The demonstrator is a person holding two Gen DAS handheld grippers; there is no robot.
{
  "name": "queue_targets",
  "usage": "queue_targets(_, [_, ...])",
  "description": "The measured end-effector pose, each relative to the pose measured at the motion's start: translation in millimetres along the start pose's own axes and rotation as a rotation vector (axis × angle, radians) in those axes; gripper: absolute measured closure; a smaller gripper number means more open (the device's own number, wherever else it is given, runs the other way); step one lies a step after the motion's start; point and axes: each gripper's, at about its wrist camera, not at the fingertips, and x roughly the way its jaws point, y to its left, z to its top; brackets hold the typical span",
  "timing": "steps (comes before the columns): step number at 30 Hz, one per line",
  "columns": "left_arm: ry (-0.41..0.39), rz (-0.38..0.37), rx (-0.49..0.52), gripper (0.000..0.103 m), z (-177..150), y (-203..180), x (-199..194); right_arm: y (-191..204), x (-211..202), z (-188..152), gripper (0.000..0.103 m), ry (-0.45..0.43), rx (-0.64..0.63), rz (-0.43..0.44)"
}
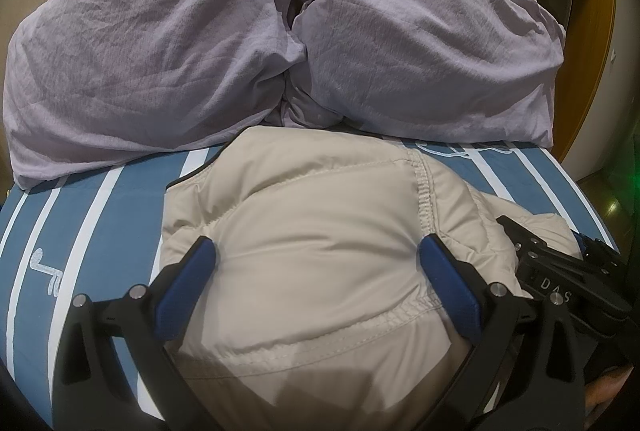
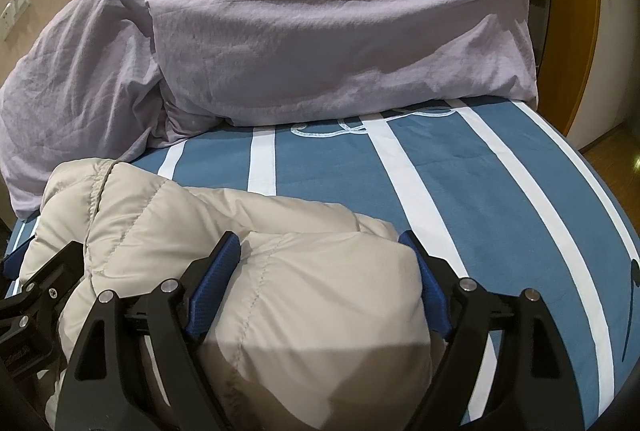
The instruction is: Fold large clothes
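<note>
A beige puffy jacket (image 1: 304,231) is lying bunched on the blue striped bed (image 2: 500,191), just in front of 2 lilac pillows (image 1: 160,63). The left tool (image 1: 316,255) is sitting with its jaws wide, straddling the padded bulk of the jacket, its blue pads (image 1: 192,283) pressing against the fabric on either side rather than pinching a fold. The right tool (image 2: 324,251) is doing the same at the jacket's right end, jaws wide around a rounded lump of padding. The 2 tools are sitting close together, side by side, each showing at the edge of the other's view. The jacket's long axis seems to be running left to right across both tools, and the bare bed is lying to the right of it, nearer the right tool. The jacket's near edge is cut off below both views, and sleeves, collar and zip are hard to make out, so how many folds are already made is unclear.
</note>
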Motion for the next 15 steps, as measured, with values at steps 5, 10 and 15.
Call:
queue_targets(5, [-0.001, -0.001, -0.001, 0.002, -0.2, 0.1, 0.6, -0.9, 0.0, 0.1, 0.021, -0.001, 0.001, -0.003])
queue_targets(10, [0.001, 0.003, -0.001, 0.002, 0.4, 0.1, 0.9, -0.2, 2.2, 0.1, 0.021, 0.003, -0.001, -0.009])
queue_targets(15, [0.007, 0.009, 0.004, 0.002, 0.9, 1.5, 1.7, 1.0, 1.7, 4.2, 0.021, 0.032, -0.01, -0.013])
